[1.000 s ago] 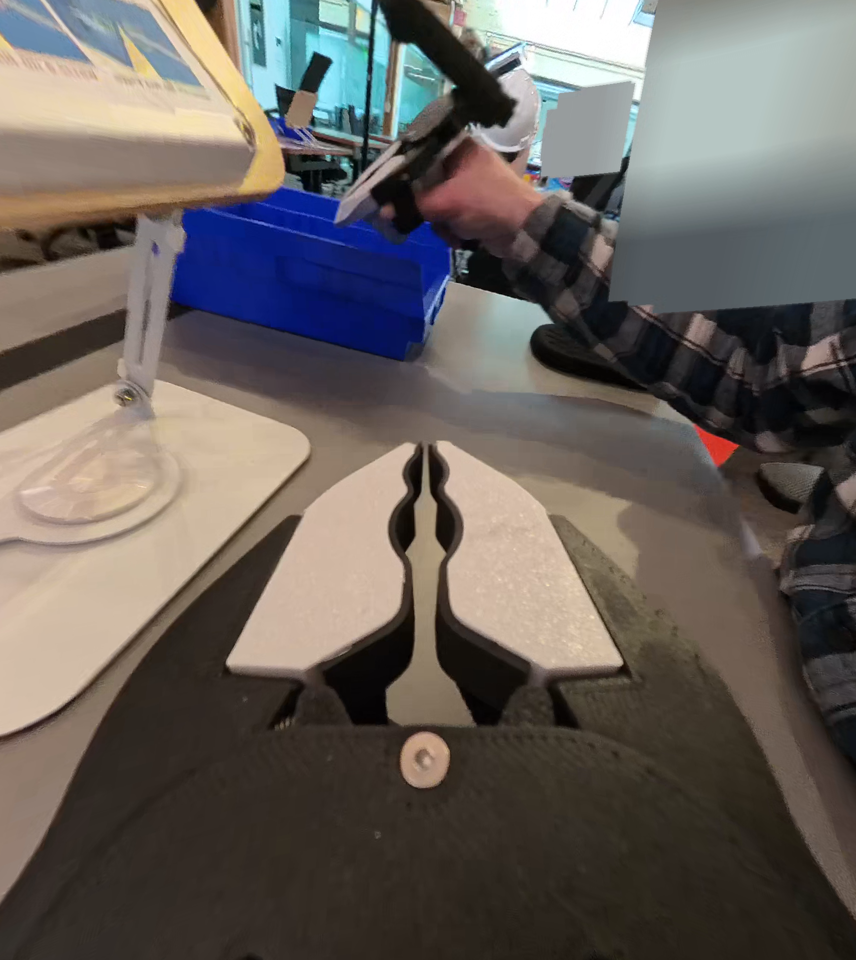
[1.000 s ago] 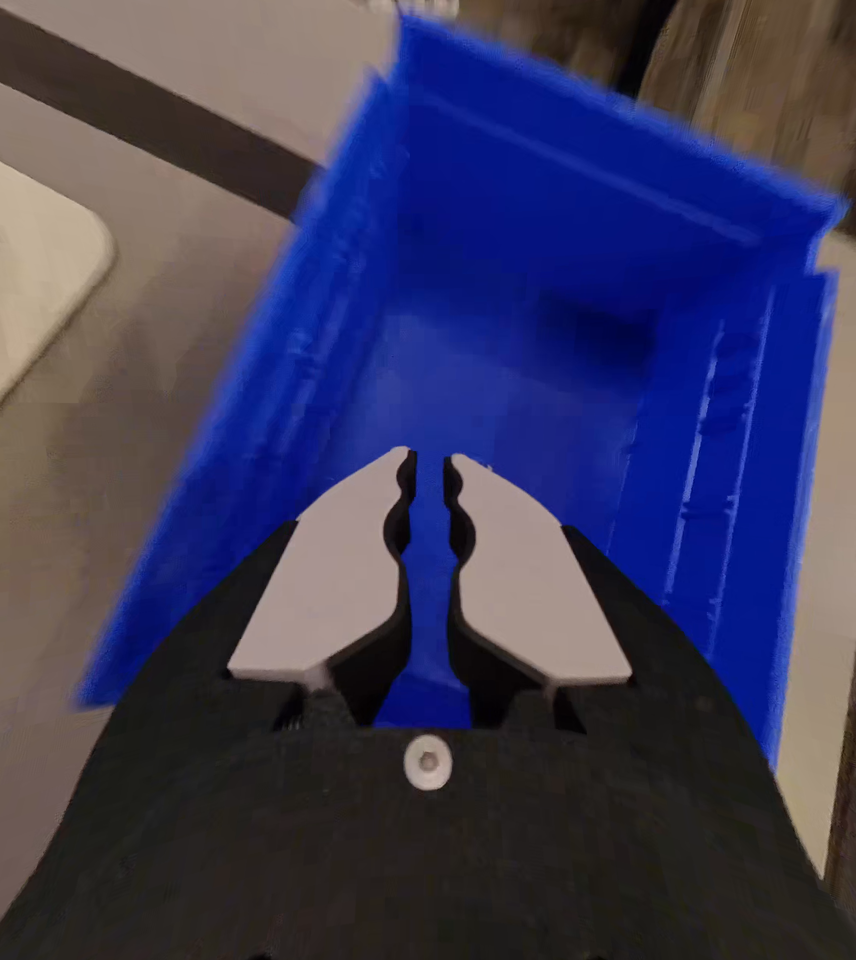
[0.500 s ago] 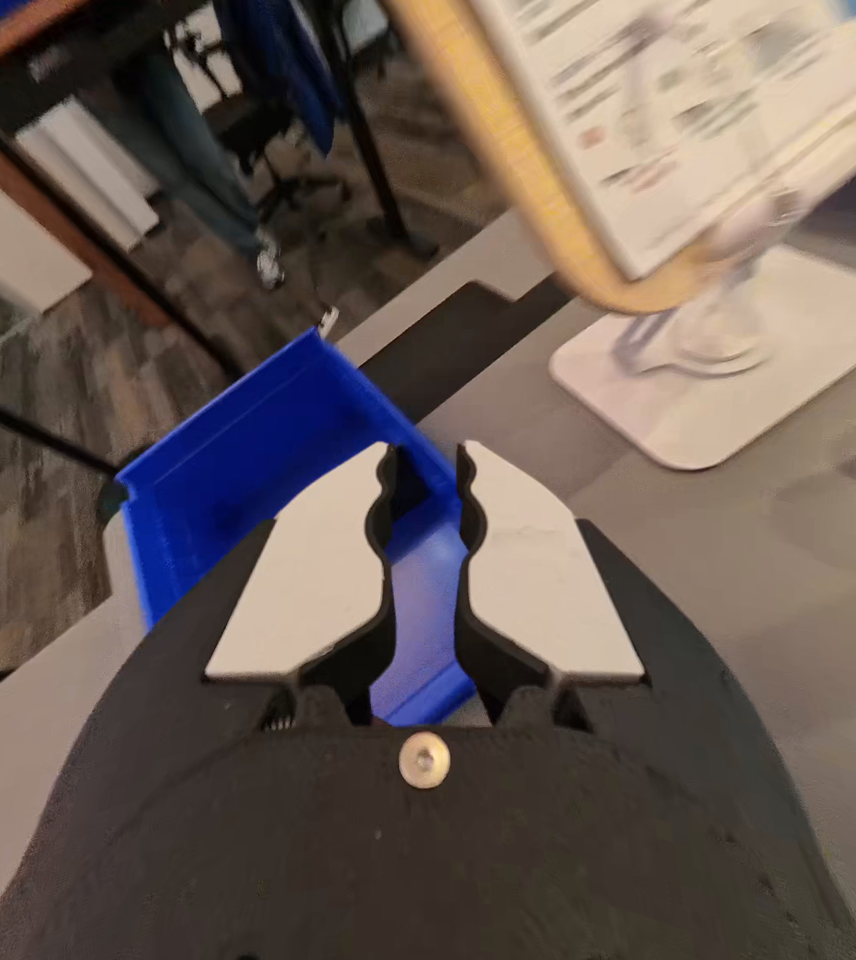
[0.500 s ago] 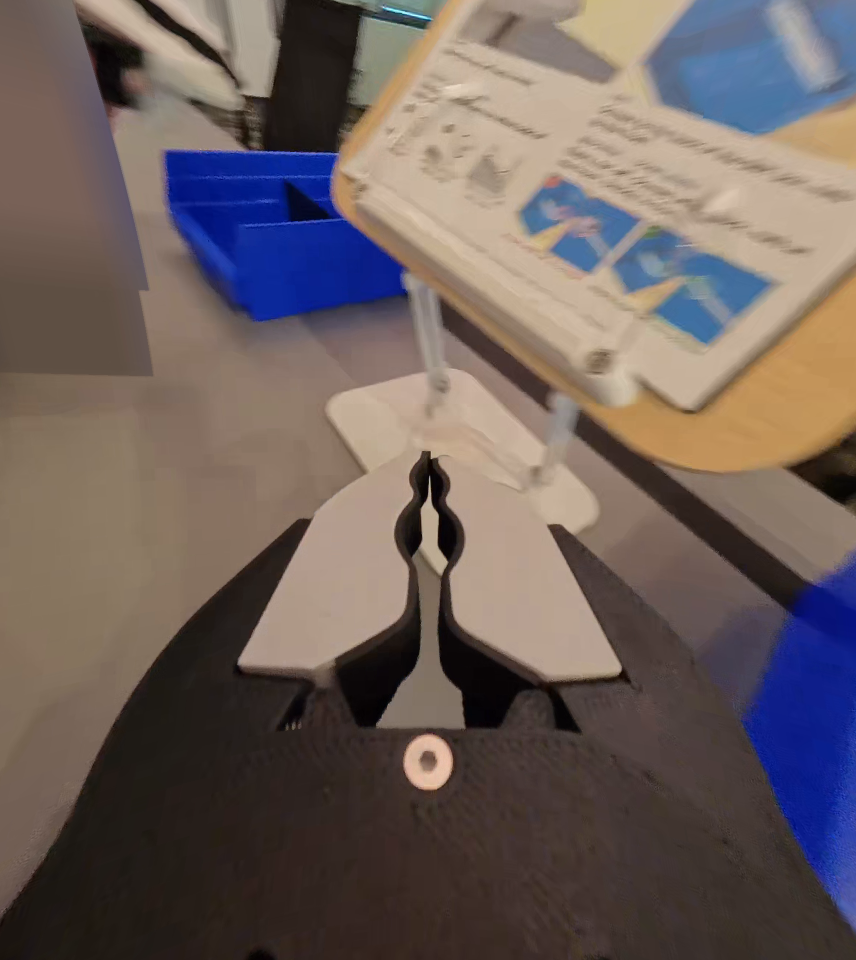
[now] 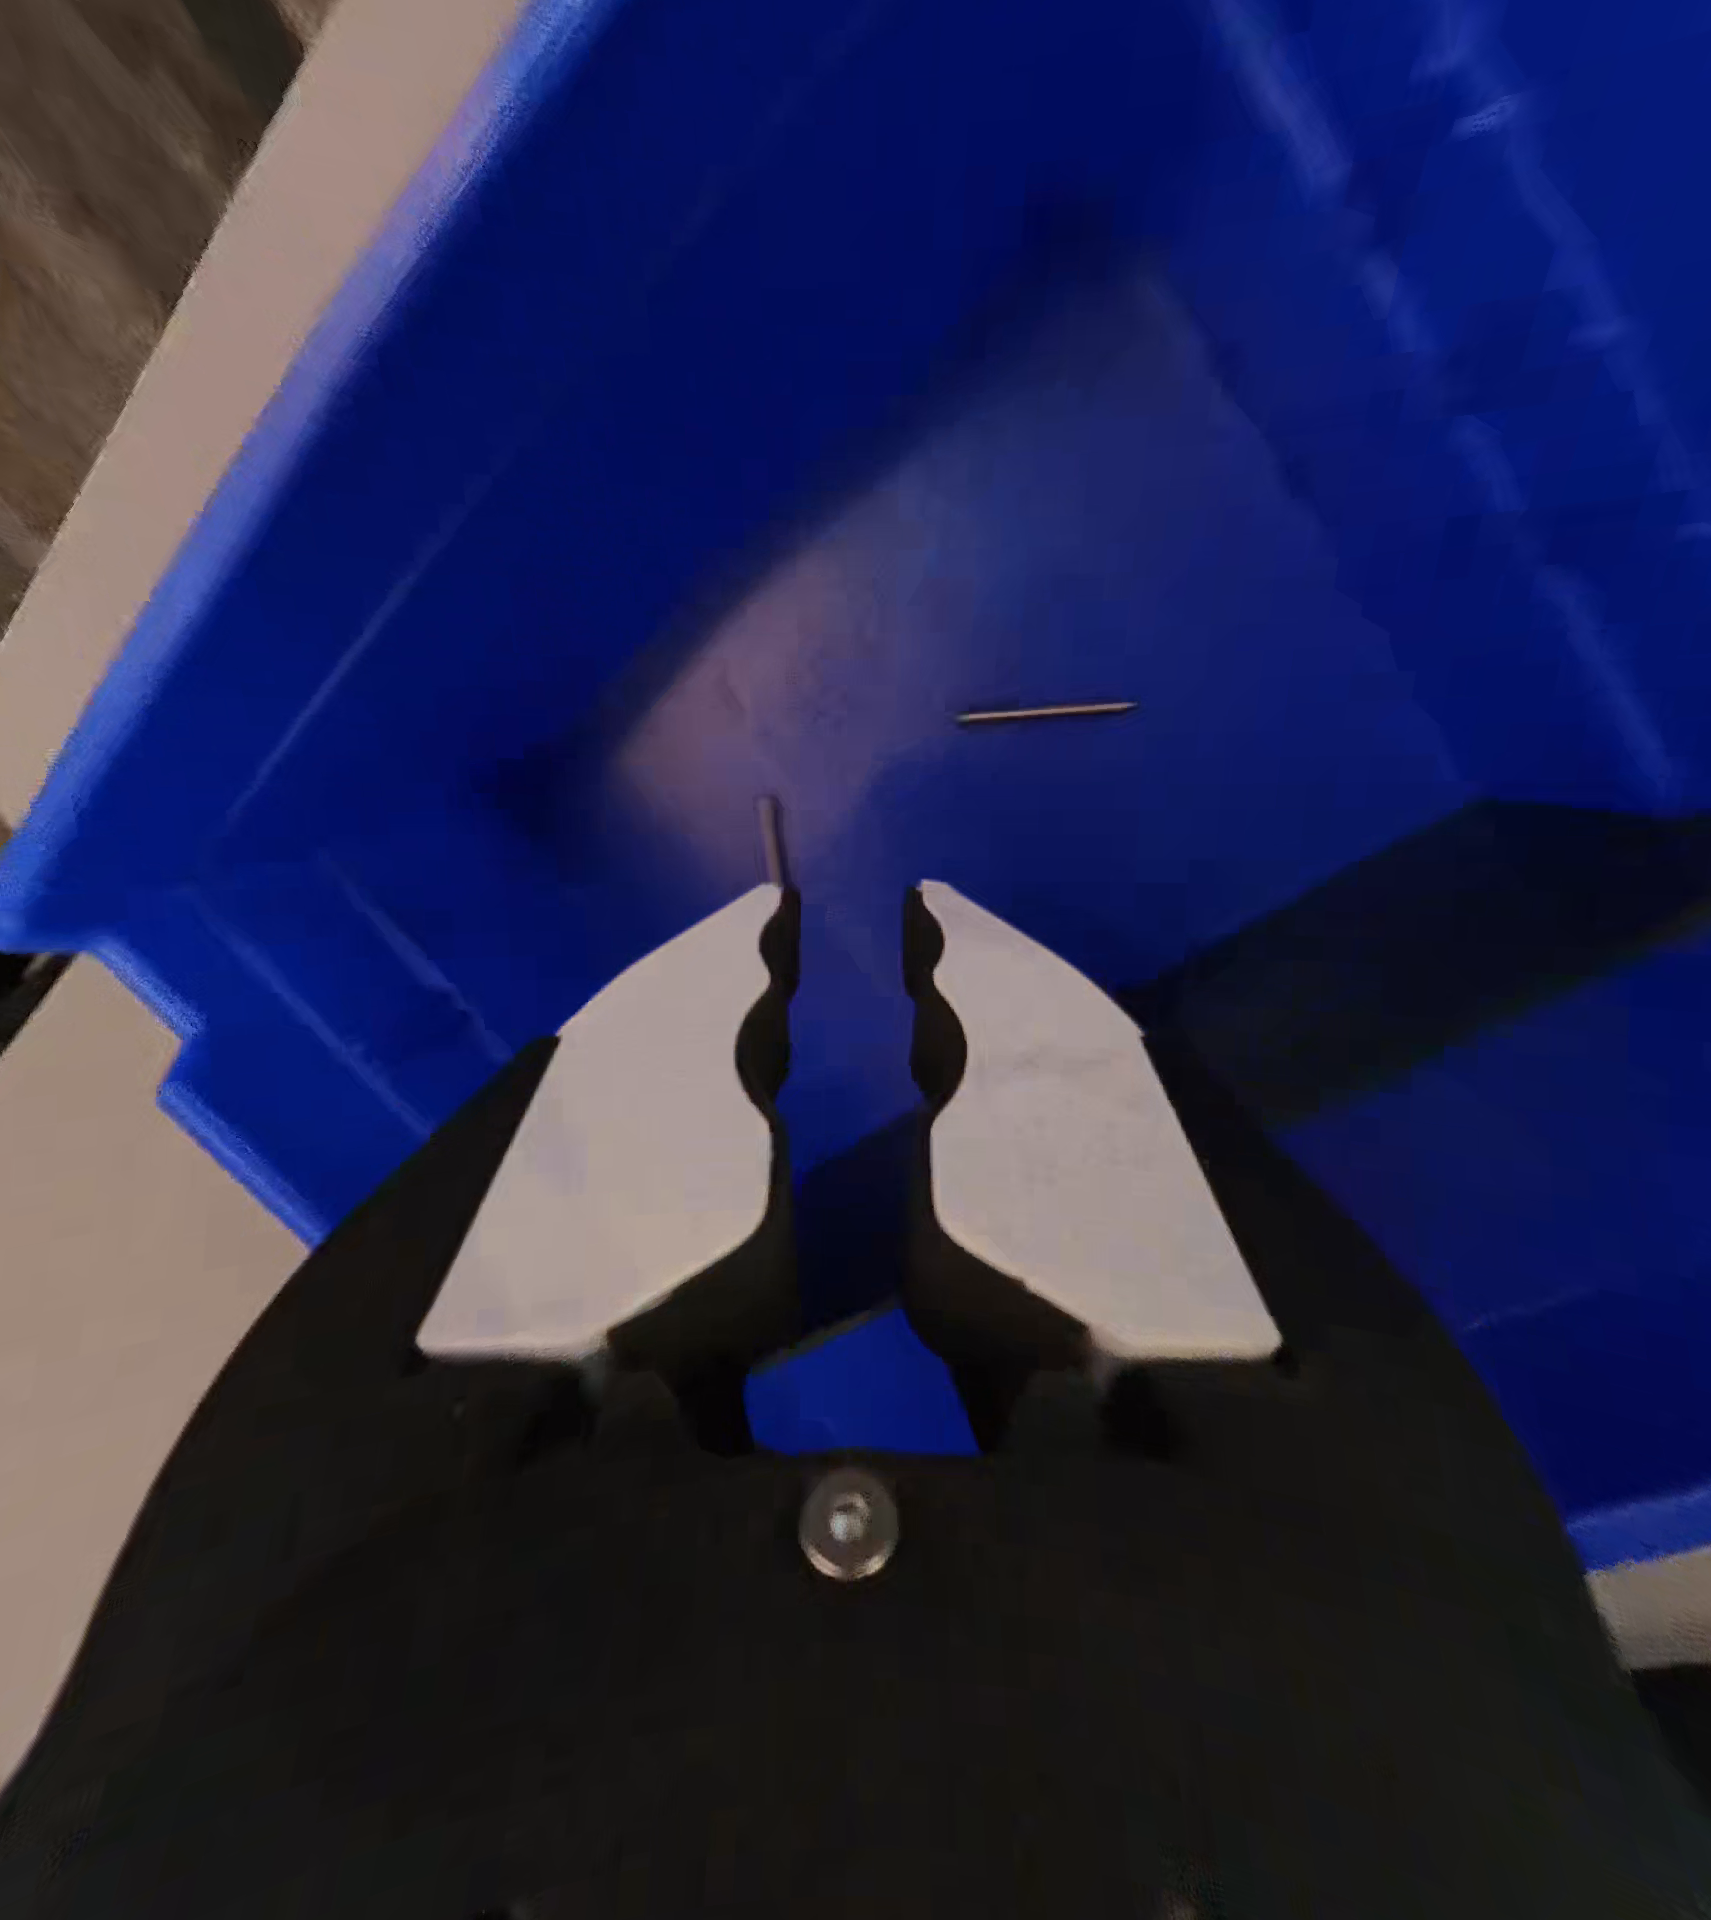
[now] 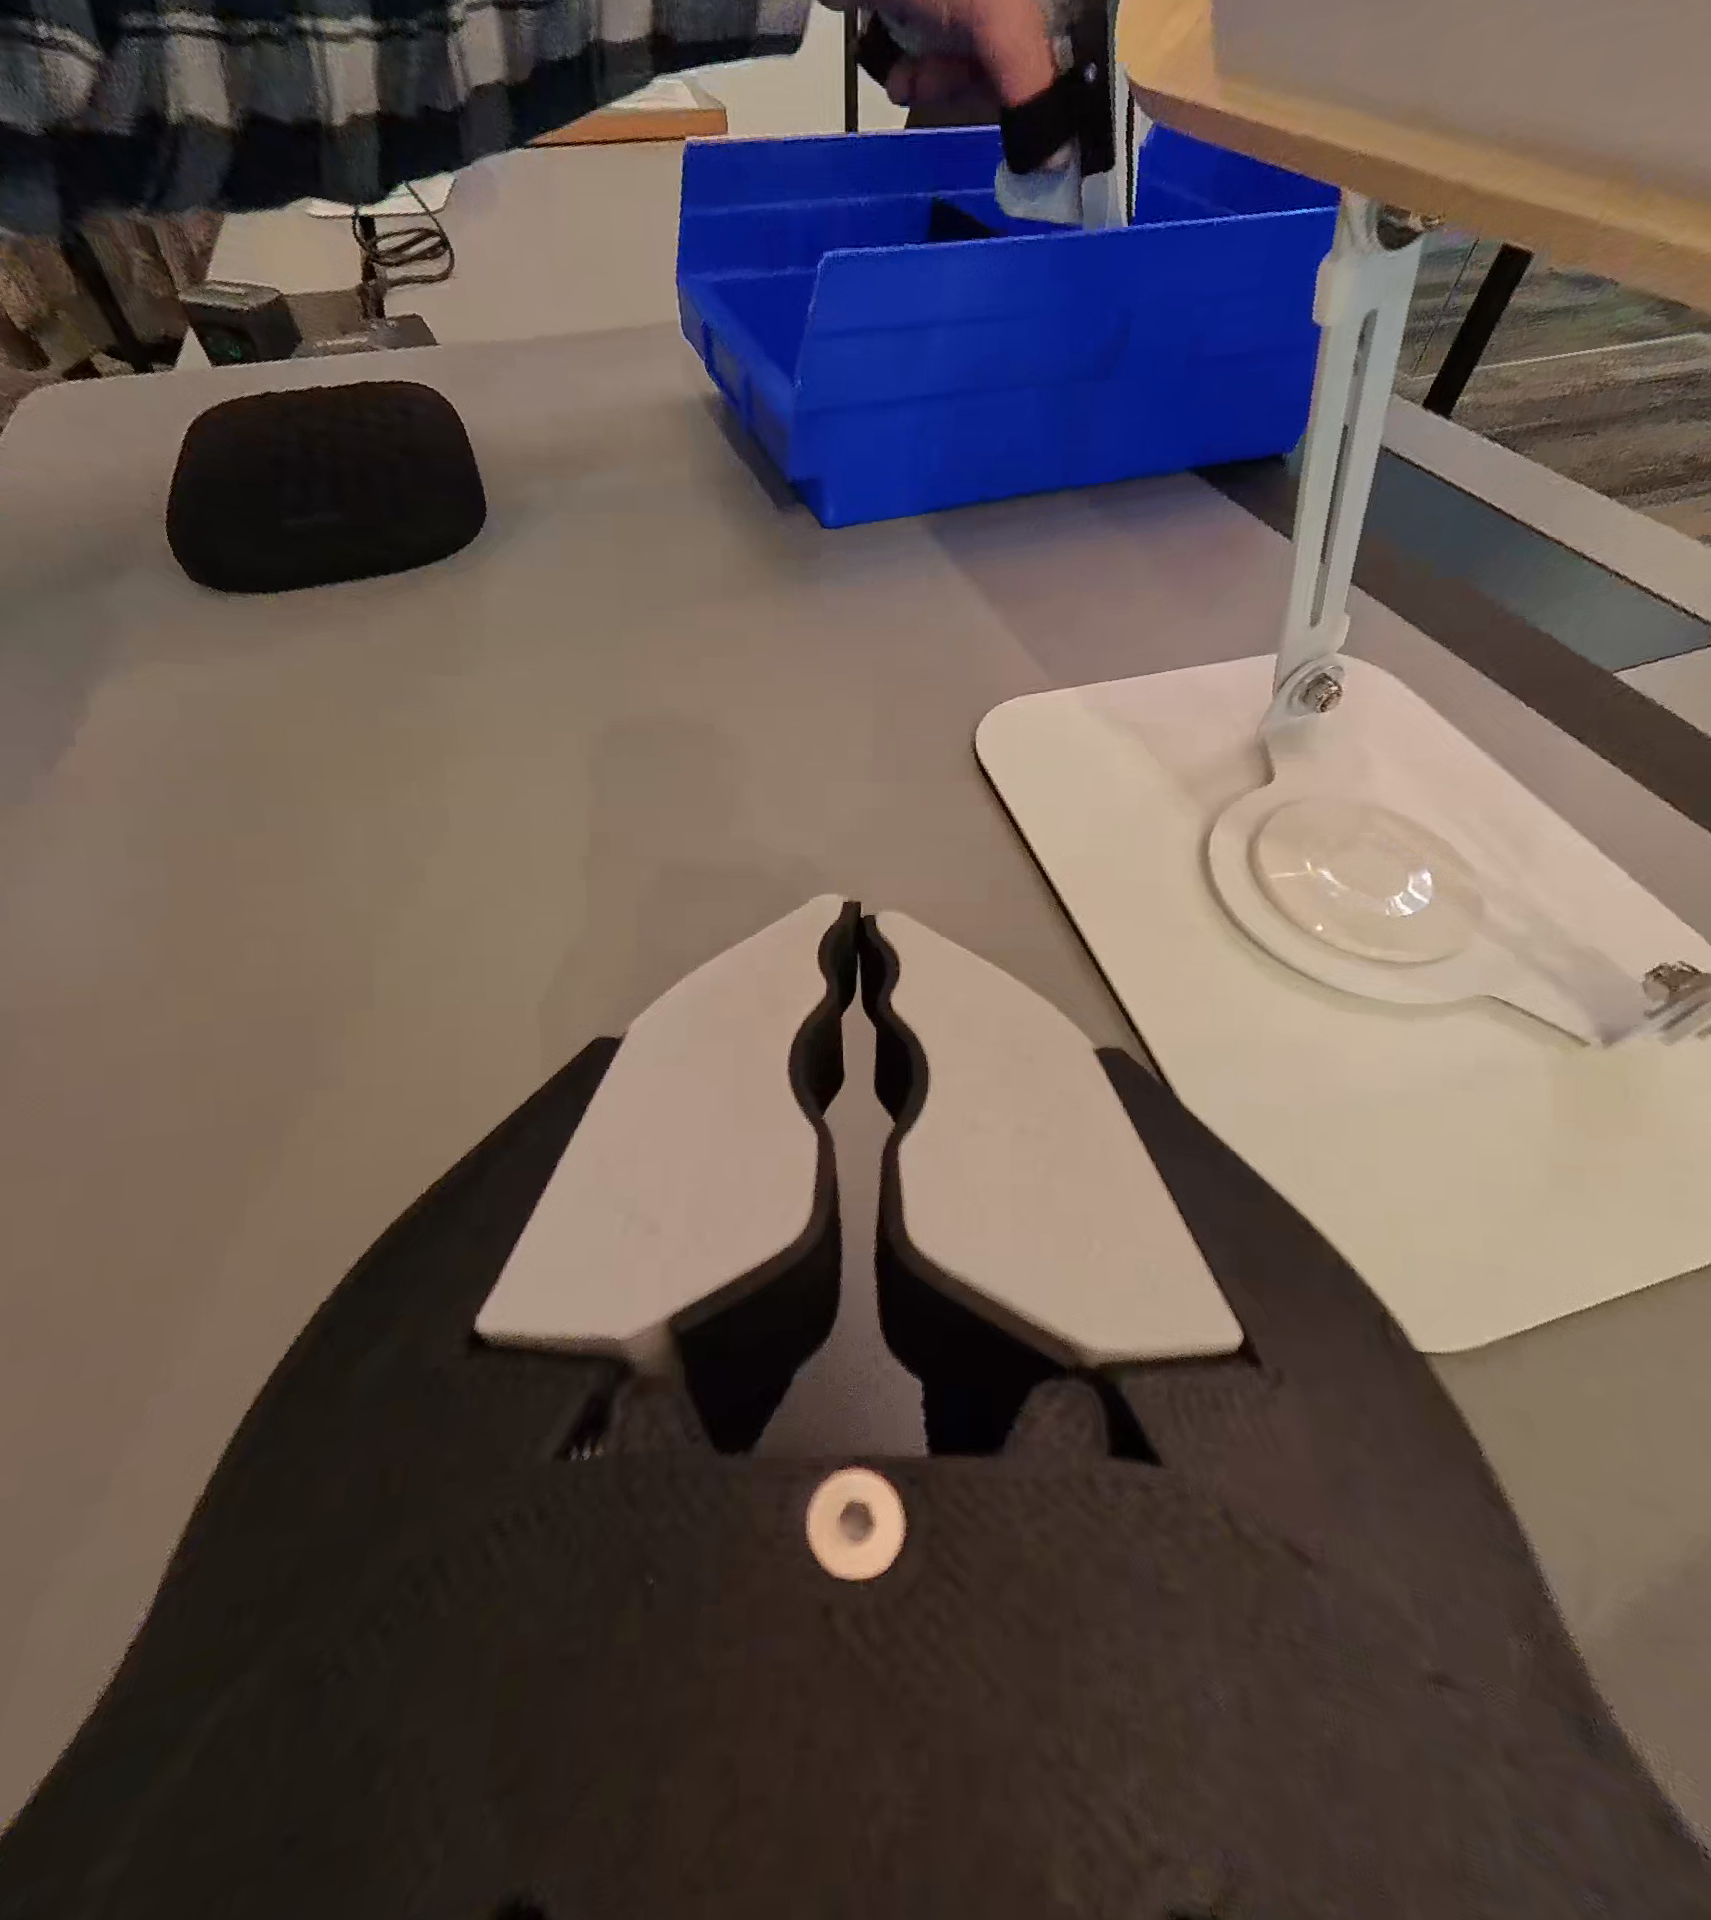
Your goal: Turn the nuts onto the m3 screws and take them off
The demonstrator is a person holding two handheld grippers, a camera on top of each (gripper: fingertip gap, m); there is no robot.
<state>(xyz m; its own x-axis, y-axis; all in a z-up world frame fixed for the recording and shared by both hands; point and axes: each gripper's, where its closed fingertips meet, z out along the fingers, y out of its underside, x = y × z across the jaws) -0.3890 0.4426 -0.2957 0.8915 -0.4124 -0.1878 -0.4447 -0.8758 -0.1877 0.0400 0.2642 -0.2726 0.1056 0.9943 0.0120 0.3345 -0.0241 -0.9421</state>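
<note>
Your left gripper (image 5: 851,899) hangs over the blue bin (image 5: 934,364) with its fingers parted and nothing between them. Two thin metal pins lie on the bin floor: the nearer pin (image 5: 771,840) points away from you and runs up to the tip of your left finger (image 5: 664,1091), its near end hidden behind that tip, so whether it touches the finger cannot be told. The farther pin (image 5: 1046,713) lies crosswise to the right, apart from both fingers. A dark divider (image 5: 1453,883) crosses the bin on the right of the pins, walling off another compartment. Neither pin is gripped, so nothing has been lifted out of the bin as things stand, and both pins rest inside it. The left gripper's view is somewhat smeared, so fine detail at the tips is uncertain. Your right gripper (image 6: 859,914) is low over the grey table (image 6: 415,883), well apart from the blue bin, with its fingers pressed together at the tips and nothing between them. From there the bin sits at the far side of the table, with your left hand (image 6: 976,42) over it. To the left of the bin lies a black rounded pad (image 6: 323,483); to its right stands a white stand (image 6: 1350,1039) with a slotted arm carrying a wooden board (image 6: 1474,177).
</note>
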